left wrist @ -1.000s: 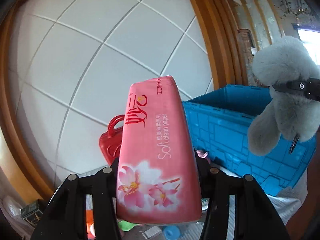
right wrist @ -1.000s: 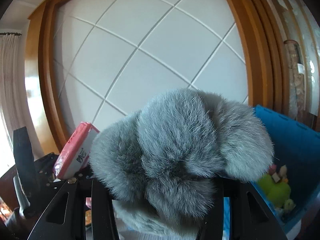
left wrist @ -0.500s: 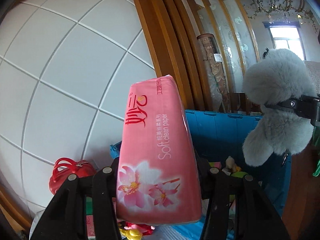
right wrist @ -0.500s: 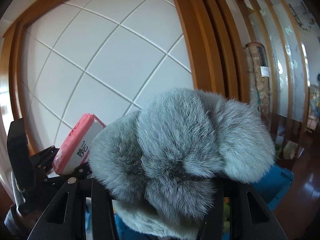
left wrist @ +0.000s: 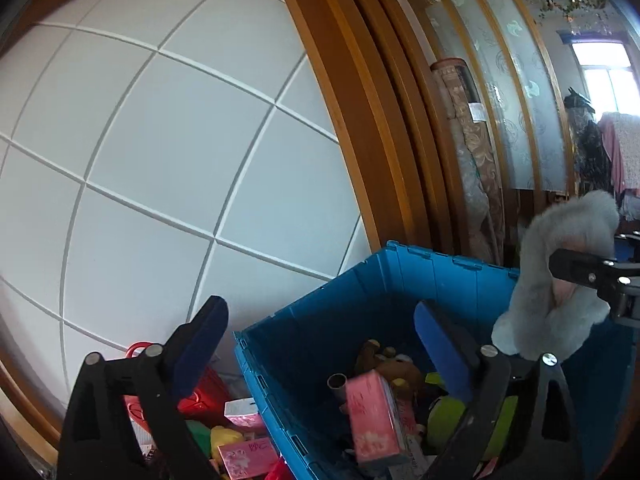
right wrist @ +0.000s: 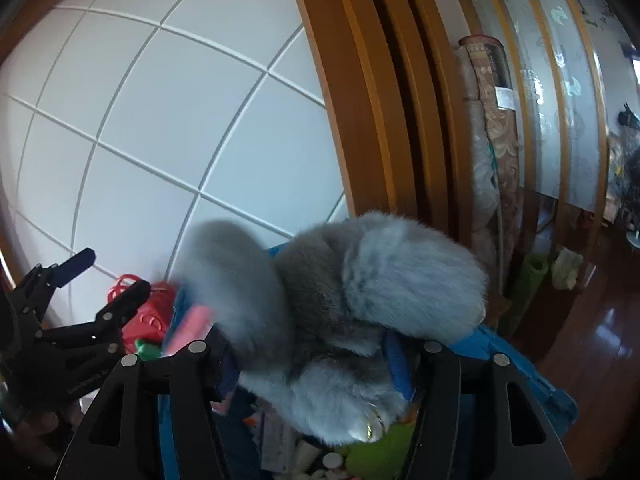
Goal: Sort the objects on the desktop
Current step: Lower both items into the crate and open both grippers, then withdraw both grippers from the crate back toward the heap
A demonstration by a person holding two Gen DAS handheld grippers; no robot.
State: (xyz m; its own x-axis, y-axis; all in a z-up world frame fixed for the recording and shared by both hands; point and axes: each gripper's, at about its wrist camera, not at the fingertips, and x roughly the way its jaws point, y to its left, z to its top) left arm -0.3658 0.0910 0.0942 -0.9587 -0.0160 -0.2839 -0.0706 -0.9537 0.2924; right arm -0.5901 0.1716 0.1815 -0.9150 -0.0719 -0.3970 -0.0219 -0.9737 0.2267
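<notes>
Panelled wall behind blue bin [left wrist: 304,320], left tool [left wrist: 320,328] just opened empty, right tool [right wrist: 312,364] loosening around grey plush [right wrist: 360,300].

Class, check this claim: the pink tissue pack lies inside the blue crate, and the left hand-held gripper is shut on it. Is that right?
Not quite. The pink tissue pack does lie inside the blue crate, but the left hand-held gripper is open and empty, its jaws having just opened. The left wrist view shows it.

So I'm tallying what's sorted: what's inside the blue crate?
Inside the blue crate: a pink tissue pack, a brown plush, a grey tube and something lime green. The left gripper covers the rest.
</notes>
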